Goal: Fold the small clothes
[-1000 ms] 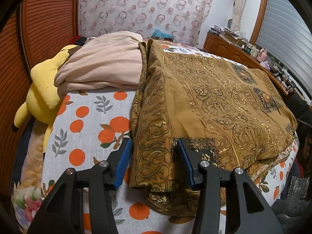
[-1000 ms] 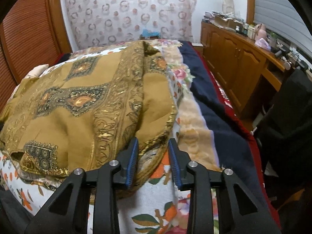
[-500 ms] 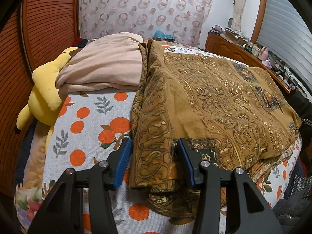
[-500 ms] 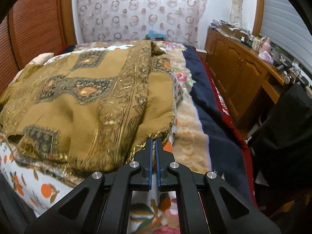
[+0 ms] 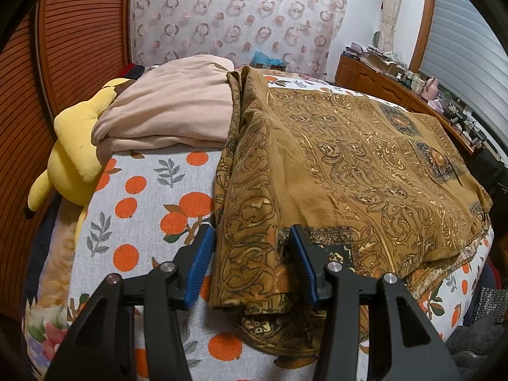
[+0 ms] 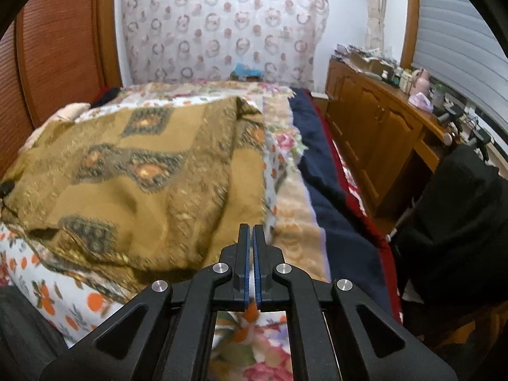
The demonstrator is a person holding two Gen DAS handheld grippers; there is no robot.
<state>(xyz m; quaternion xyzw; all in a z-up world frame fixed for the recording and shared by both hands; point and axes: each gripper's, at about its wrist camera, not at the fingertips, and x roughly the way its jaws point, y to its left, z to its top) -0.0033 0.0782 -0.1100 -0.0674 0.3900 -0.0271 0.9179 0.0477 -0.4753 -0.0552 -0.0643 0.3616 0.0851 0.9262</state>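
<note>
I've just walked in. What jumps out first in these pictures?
A big mustard-gold patterned cloth spread over most of the bed, on a white sheet with oranges. A yellow plush toy sits at the bed's left edge beside a folded beige blanket. The left tool stands open around the cloth's near corner.

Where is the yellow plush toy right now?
In the left wrist view, the yellow plush toy lies at the bed's far left edge, against the reddish wooden panel, partly tucked under the folded beige blanket.
</note>
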